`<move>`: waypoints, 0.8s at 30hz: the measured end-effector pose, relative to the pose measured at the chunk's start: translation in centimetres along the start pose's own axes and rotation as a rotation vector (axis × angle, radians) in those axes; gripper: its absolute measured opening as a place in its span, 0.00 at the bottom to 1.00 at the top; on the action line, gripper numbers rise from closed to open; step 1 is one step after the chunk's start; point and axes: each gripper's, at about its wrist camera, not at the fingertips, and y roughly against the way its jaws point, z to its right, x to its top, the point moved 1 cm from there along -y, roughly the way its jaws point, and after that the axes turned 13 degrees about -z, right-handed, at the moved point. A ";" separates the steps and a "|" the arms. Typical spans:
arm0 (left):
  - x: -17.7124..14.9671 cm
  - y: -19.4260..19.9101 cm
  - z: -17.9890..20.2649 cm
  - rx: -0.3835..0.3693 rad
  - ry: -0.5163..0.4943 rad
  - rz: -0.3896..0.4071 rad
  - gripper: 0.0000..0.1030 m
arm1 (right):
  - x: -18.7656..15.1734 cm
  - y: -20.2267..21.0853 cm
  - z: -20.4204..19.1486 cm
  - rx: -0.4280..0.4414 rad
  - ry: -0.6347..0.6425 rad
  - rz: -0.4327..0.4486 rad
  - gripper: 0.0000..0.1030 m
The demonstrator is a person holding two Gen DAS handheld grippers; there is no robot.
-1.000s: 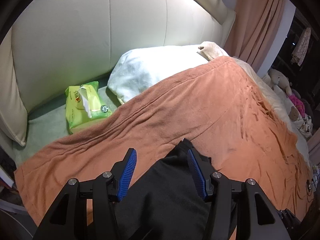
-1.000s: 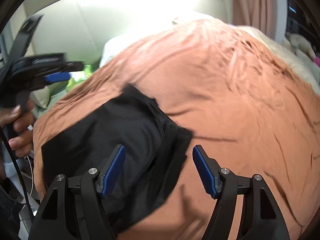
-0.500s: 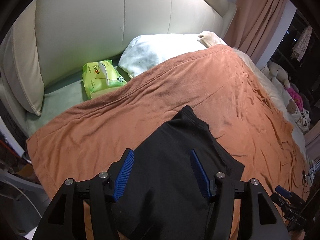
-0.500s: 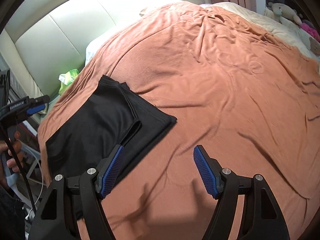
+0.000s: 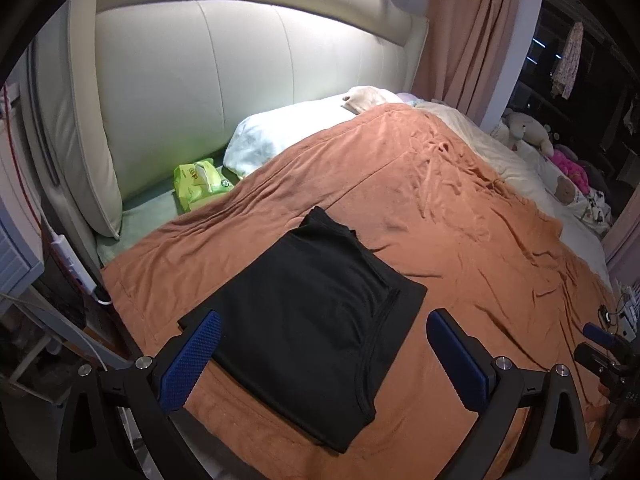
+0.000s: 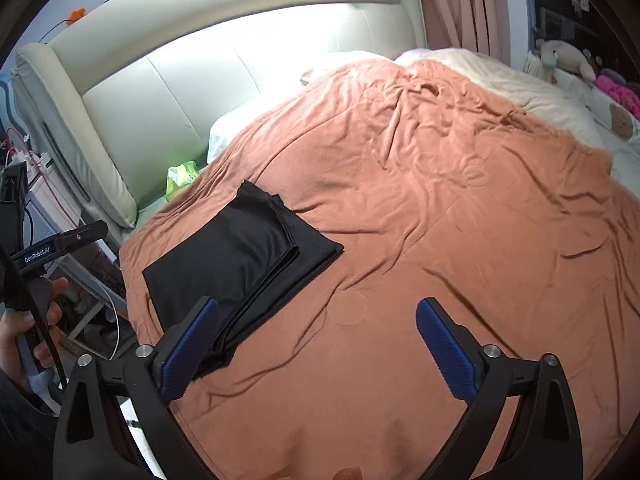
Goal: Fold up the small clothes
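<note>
A folded black fabric garment (image 5: 308, 312) lies flat on a rust-orange blanket (image 5: 460, 248) spread over a bed, sitting in the lower centre of the left wrist view and in the left middle of the right wrist view (image 6: 240, 256); its layered hemmed edges face the right side of the frame; in the left wrist view the left gripper (image 5: 324, 354), black-armed with blue ribbed pads, stands at the bottom of the frame with its jaws spread wide, having just been opening, and nothing is pinched between them, the garment lying on the blanket beyond; in the right wrist view the right gripper (image 6: 318, 344) likewise stands wide apart at the bottom, its jaws also just opened, holding nothing, with bare blanket between the pads and the garment near the left pad; a person's hand (image 6: 24, 340) grips the left tool's handle at the left edge of that view; a cream padded leather headboard (image 5: 240, 80) fills the upper left; a white pillow (image 5: 288, 136) rests against it; a lime-green packet of wipes (image 5: 198, 184) lies just left of the pillow; pink curtains (image 5: 472, 32) hang upper right; plush toys (image 5: 528, 128) sit at the far right.
</note>
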 end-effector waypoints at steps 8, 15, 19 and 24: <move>-3.7 6.4 4.5 -0.034 -0.047 0.060 1.00 | -4.4 7.8 0.7 -0.036 -0.021 0.024 1.00; -7.9 10.6 8.7 -0.077 -0.126 0.101 1.00 | -9.3 15.0 1.3 -0.084 -0.037 0.088 1.00; -9.6 12.5 11.0 -0.101 -0.172 0.121 1.00 | -12.8 17.9 1.8 -0.127 -0.070 0.100 1.00; -12.2 14.7 13.4 -0.122 -0.218 0.139 1.00 | -16.4 21.1 1.8 -0.154 -0.084 0.107 1.00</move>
